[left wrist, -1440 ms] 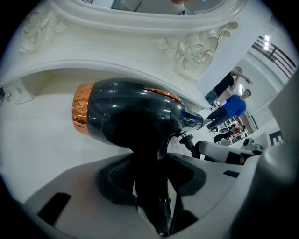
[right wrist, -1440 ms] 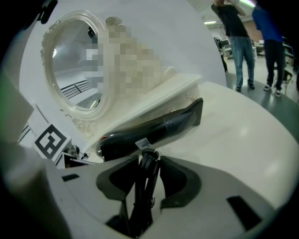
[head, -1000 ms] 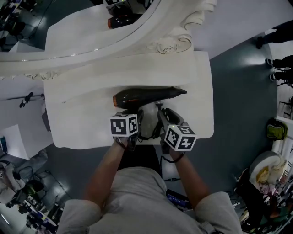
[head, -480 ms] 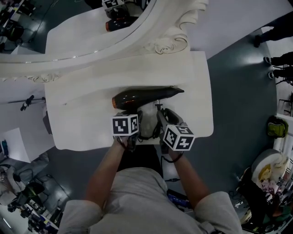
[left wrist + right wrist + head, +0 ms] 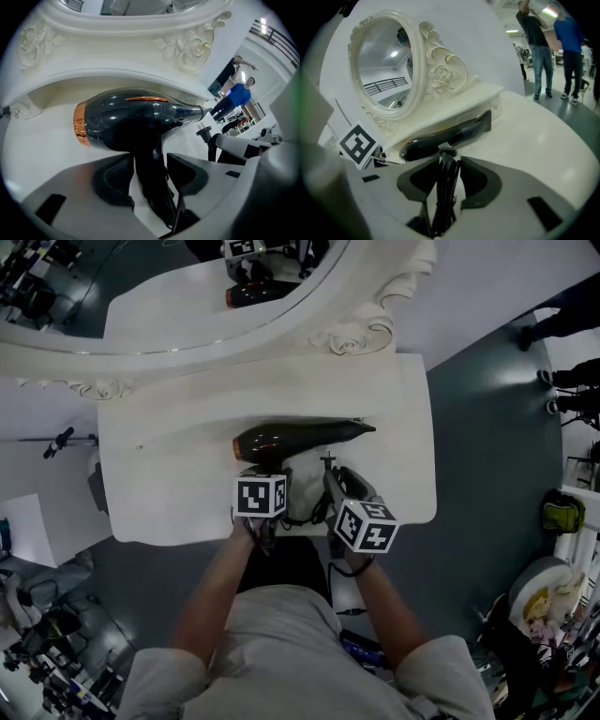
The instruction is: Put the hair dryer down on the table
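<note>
Well, my left tool (image 5: 150, 163) has just been opening and now stands wide. The hair dryer's handle (image 5: 151, 187) runs back between its jaws, and a sliver of white shows beside one pad, so I judge the handle is not gripped. My right tool (image 5: 447, 165) is closed on the bundled black cord (image 5: 443, 197), whose plug (image 5: 446, 151) pokes out just past the tips. The hair dryer (image 5: 300, 437) itself lies on the white worktop (image 5: 169, 493), just beside the foot of the ornate mirror (image 5: 384, 65), copper end to my left and nozzle to my right. As I read it, the putting down is as good as done, since the body looks to rest on the worktop. What is left is to draw the left tool clear of the handle, let the cord go and back both tools away. By count: one hair dryer, one cord bundle with one plug, one mirror, one worktop, two tools. The second dryer up in the glass is only a reflection.
</note>
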The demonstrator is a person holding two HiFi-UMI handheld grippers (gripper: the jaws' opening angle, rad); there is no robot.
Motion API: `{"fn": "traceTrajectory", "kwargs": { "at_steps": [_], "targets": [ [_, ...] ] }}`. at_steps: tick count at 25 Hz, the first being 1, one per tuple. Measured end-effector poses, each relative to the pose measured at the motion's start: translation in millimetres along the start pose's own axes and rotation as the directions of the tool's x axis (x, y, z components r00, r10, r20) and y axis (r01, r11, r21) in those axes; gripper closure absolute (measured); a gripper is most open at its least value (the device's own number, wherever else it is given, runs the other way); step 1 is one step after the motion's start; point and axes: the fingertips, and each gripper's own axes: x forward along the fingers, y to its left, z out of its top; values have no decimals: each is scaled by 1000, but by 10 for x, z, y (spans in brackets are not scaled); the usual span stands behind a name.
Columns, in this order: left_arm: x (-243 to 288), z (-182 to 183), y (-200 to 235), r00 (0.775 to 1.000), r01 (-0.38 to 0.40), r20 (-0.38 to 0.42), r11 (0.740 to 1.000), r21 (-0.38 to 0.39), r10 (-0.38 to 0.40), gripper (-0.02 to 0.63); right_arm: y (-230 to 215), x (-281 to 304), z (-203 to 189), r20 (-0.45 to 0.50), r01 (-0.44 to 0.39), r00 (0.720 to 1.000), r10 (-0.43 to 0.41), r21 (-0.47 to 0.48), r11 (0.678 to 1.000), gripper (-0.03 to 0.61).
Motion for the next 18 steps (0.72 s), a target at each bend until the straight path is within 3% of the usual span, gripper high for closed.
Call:
{"fn": "traceTrajectory", "kwargs": {
  "at_steps": [4, 9, 11, 13, 18],
  "targets": [
    [-91, 33, 25, 1000, -4, 7, 999, 38, 4, 407, 35, -48, 4, 16, 21, 1000, -21, -13, 1000, 431],
    [-326, 88, 54, 996, -29, 85, 999, 44, 25, 416, 57, -84, 9, 32, 42, 999, -42, -27, 999, 433],
    [-450, 108, 83, 990, -45, 137, 998, 43, 39, 471, 76, -105, 0, 36, 51, 998, -50, -37, 998, 433],
    [-598, 135, 119, 977, -59, 207, 998, 35, 51, 583, 111, -130, -8, 42, 60, 997, -57, -55, 997, 433],
    [-847, -2, 132, 959, -57, 280, 997, 46, 42, 601, 184, -184, 10, 52, 74, 996, -69, -105, 992, 433]
  ]
}}
